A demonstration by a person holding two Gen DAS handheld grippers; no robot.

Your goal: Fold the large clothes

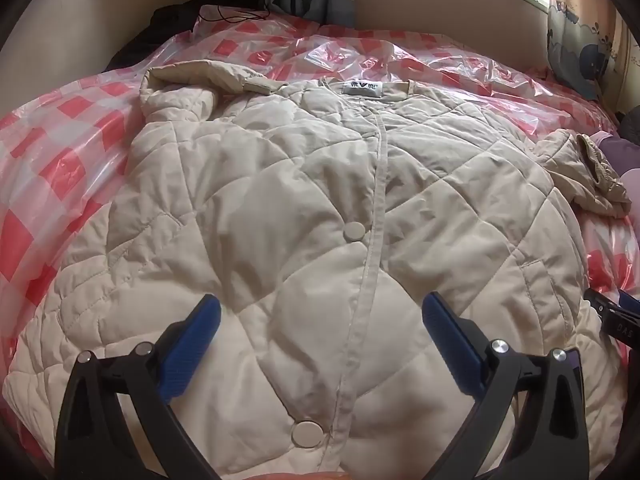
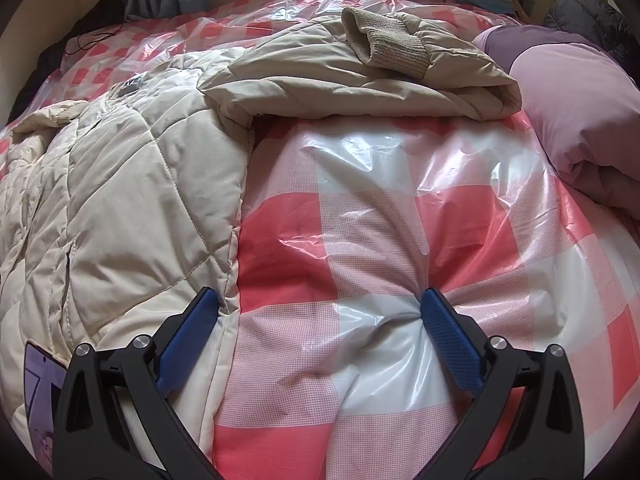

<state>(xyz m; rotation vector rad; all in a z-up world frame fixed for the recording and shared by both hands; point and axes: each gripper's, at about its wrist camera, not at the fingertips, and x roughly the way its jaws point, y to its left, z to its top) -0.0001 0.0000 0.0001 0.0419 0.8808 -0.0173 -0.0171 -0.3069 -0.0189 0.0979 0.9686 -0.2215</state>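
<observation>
Quilted jacket (image 1: 304,208) lies front-up on your pink checked plastic sheet (image 2: 380,240), one sleeve (image 2: 360,76) stretched out sideways; your left gripper (image 1: 320,320) hangs spread above its placket, gripping nothing; your right gripper (image 2: 320,316) gapes wide at its side hem.

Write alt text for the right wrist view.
The right tool hangs open over a pink-and-white checked plastic sheet, its left finger at the side edge of a cream quilted jacket. The jacket's sleeve lies across the sheet beyond.
</observation>
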